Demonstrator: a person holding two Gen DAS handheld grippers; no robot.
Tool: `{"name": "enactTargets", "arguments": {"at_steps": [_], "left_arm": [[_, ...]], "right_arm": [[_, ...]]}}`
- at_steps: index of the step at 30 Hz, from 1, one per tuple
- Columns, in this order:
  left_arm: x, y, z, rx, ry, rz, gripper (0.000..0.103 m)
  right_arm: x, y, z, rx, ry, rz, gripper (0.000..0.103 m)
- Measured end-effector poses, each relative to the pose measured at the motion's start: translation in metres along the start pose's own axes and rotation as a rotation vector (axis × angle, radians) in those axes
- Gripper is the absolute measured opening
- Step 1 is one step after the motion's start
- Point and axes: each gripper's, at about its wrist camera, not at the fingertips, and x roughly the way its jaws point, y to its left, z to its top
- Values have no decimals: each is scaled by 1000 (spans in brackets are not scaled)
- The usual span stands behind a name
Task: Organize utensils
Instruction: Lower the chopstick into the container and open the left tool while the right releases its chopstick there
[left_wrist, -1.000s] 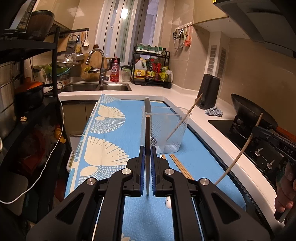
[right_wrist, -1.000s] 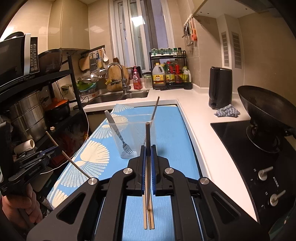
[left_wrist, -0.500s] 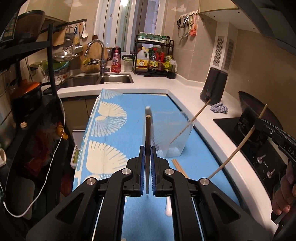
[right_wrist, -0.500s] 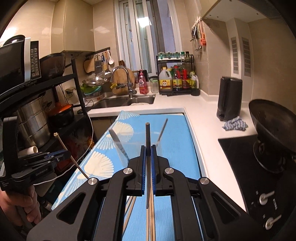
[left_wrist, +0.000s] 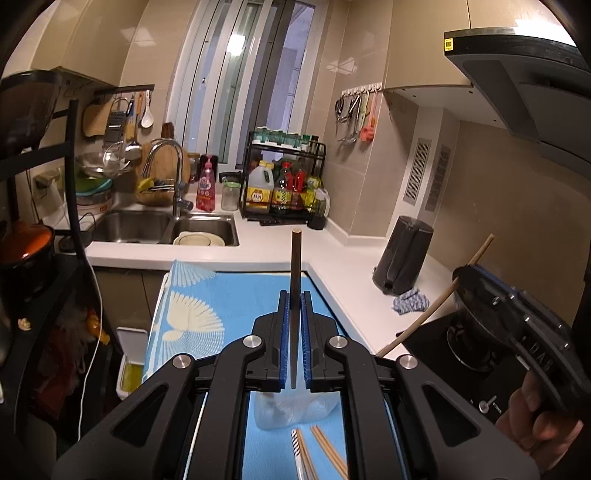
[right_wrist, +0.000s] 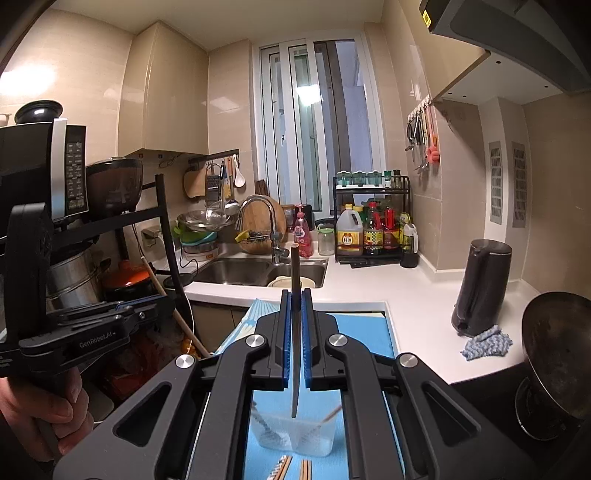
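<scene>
Both my fingers (left_wrist: 294, 306) (right_wrist: 294, 302) clamp one chopstick (left_wrist: 295, 266) (right_wrist: 295, 269) each; recommend lowering tips vertically into clear container (right_wrist: 295, 432) beneath them.

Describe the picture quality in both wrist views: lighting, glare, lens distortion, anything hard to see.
Left wrist view: warm indoor light, fisheye bending of the window frame, dark corners, and the clear container mostly hidden behind the hand-held gripper. Right wrist view: glare patch on the wall tiles, bright spot in the window, the same curved edges, and the wok lies in shadow.
</scene>
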Motion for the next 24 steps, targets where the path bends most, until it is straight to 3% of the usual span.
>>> {"name": "enactTargets", "arguments": {"at_steps": [6,11,17,18,21,24], "left_arm": [[52,3,-13,10,58,24,6],[99,11,-51,17,153,47,6],[119,17,-84,41,222,43,6],[121,18,-89,42,236,42,8],[114,19,-94,31,235,18,31],[97,16,-93,39,191,38,49]], "right_arm": [[48,-7,-24,-8,43,-25,5],[82,-17,-62,7,116,-41,5],[102,-20,-104,-1,214,-43,6],[103,-21,-110,5,229,-47,7],[97,-22,-122,17,258,-56,11],[83,-20,-126,16,253,-63,24]]}}
